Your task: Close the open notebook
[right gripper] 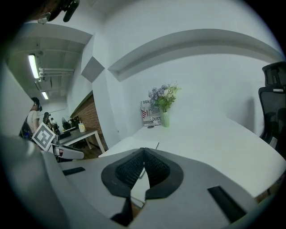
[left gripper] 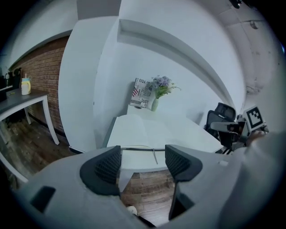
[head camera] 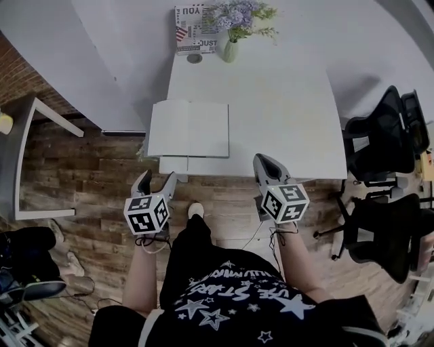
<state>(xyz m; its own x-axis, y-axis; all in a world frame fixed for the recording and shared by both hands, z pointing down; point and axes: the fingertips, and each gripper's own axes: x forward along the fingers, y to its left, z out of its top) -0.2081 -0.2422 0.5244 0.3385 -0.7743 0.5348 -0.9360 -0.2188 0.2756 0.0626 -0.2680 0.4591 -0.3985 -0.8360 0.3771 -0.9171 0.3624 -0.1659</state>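
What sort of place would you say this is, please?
Most likely an office or studio workroom: a long white table with an open notebook on it, black office chairs beside it, and a vase of flowers at the far end.

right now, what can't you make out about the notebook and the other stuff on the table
- Open notebook: its pages wash out to plain white in the head view, so any writing cannot be told. In the right gripper view the right gripper, jaws shut, covers its near part.
- Small round object: too small in the head view to name.
- Printed card: its right part is hidden behind the flowers in the head view.
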